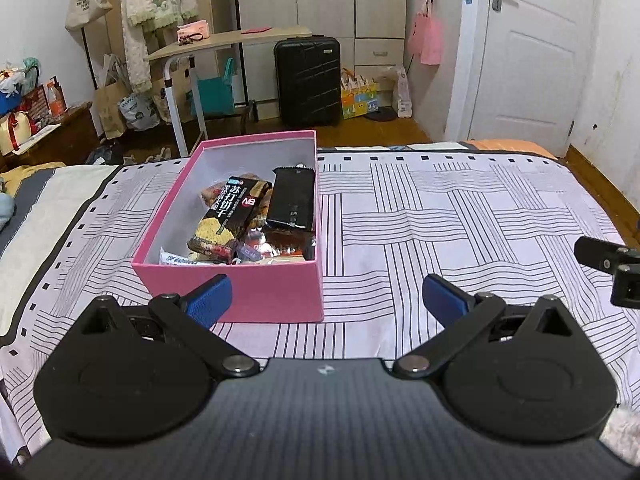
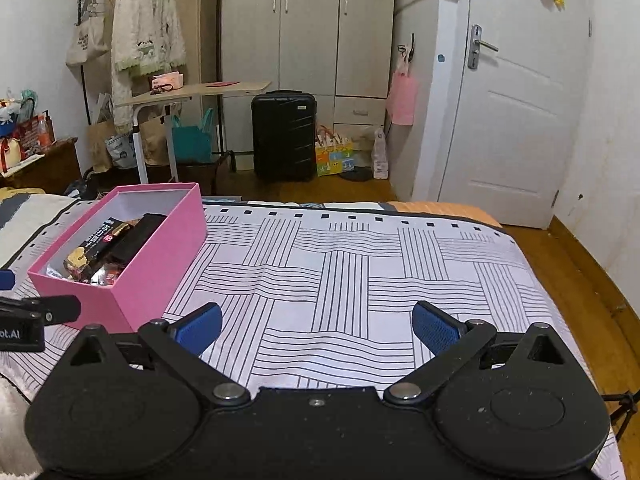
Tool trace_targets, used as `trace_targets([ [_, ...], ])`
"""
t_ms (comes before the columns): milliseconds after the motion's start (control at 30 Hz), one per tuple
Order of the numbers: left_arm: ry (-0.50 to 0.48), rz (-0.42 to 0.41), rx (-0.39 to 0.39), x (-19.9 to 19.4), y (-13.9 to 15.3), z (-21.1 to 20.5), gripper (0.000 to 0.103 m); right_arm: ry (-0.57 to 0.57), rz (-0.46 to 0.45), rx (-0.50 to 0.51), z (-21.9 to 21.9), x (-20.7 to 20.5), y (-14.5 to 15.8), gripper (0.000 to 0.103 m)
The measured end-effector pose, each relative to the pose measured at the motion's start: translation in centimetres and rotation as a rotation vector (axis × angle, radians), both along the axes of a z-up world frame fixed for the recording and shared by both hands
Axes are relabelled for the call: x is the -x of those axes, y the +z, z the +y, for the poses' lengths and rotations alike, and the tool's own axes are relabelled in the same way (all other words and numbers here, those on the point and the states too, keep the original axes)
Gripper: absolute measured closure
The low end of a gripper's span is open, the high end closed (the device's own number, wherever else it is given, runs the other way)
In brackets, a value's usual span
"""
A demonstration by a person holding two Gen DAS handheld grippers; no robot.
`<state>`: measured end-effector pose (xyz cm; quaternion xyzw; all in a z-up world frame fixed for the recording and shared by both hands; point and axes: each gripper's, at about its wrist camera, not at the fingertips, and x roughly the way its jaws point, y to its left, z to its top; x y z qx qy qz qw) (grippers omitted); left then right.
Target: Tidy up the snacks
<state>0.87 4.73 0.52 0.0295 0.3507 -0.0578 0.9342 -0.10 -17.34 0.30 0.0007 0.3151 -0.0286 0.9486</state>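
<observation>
Bedspread [image 2: 340,272] lies bare right of the pink box [image 1: 240,292], snacks [image 1: 248,216] already inside (loosely piled) — both grippers, left [image 1: 327,300] and right [image 2: 317,330], gape empty; best tidy the packets flat.

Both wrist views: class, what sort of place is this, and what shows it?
Most likely a bedroom: a bed with a patterned cover, a tall wardrobe, and a clothes rail holding a white cardigan.
</observation>
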Motion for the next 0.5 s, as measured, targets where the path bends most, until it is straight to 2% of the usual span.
trace_targets([
  [200, 0.003, 0.002, -0.009, 0.06, -0.30, -0.22, 0.000, 0.025, -0.013, -0.046, -0.26, 0.36, -0.11, 0.001],
  [500, 0.007, -0.016, -0.022, 0.24, -0.37, -0.16, 0.000, 0.014, 0.012, -0.036, 0.02, 0.06, -0.40, 0.001],
])
